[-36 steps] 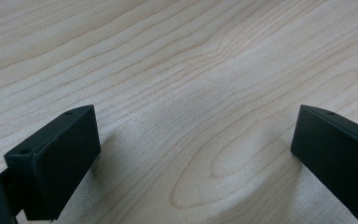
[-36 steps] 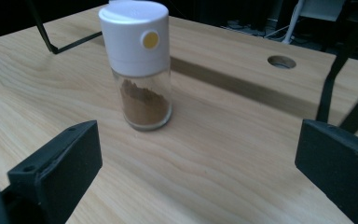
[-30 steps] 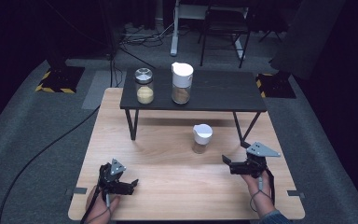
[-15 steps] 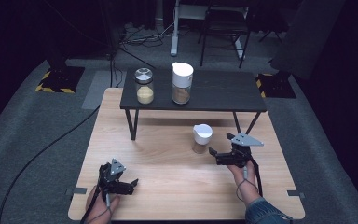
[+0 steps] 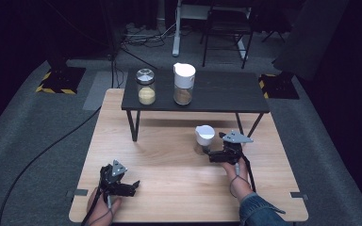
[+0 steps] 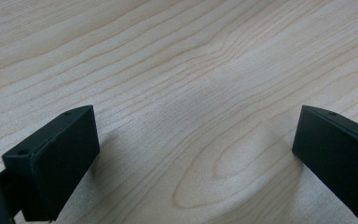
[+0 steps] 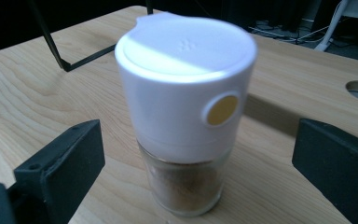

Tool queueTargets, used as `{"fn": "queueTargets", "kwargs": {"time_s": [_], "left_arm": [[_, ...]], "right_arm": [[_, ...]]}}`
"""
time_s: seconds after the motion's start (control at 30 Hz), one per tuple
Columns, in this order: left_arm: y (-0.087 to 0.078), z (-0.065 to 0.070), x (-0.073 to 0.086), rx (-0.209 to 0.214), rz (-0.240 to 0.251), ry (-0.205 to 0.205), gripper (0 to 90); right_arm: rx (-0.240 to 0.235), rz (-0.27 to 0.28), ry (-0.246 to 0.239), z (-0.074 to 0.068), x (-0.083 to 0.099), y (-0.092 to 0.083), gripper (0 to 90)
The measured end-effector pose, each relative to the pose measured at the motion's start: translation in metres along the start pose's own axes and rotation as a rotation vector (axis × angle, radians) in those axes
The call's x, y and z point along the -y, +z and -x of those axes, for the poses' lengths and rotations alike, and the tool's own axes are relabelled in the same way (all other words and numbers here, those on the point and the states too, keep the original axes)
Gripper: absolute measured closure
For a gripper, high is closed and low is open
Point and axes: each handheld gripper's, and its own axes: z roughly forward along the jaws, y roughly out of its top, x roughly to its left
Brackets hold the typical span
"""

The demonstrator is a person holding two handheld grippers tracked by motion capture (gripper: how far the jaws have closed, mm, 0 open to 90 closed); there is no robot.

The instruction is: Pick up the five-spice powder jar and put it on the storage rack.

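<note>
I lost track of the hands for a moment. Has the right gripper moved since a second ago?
Yes. In the high view the right gripper has slid left across the wooden table, from near its right edge up to the white-capped jar, jaws closing slightly but not gripping.

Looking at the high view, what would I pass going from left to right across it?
Left tongs → jar with the metal lid → tall white-capped jar → small white-capped jar → right tongs.

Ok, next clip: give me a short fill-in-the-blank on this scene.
1. The jar between the right tongs has a ____ cap.
2. On the black shelf stand ____ jars.
3. The left tongs hover over bare ____.
4. The dot on the cap is ____.

Missing words: white; two; wood; yellow
</note>
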Motion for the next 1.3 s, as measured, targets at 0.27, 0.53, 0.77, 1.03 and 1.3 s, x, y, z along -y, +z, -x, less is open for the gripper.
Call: {"fn": "queueTargets", "kwargs": {"time_s": [0.27, 0.53, 0.77, 1.03, 1.3], "left_arm": [[0.000, 0.000, 0.000, 0.000, 0.000, 0.000, 0.4], [0.000, 0.000, 0.000, 0.000, 0.000, 0.000, 0.4], [0.000, 0.000, 0.000, 0.000, 0.000, 0.000, 0.5], [0.000, 0.000, 0.000, -0.001, 0.000, -0.001, 0.4], [0.000, 0.001, 0.000, -0.004, 0.002, -0.005, 0.3]], "right_arm": [[-0.008, -0.011, -0.005, -0.002, 0.004, 0.025, 8.2], [-0.013, -0.046, -0.007, -0.002, 0.004, 0.043, 21.3], [0.002, -0.053, -0.025, -0.005, 0.002, 0.044, 29.5], [-0.013, -0.064, -0.032, -0.003, -0.002, 0.039, 29.7], [-0.016, -0.041, -0.039, -0.003, -0.011, 0.016, 29.7]]}}
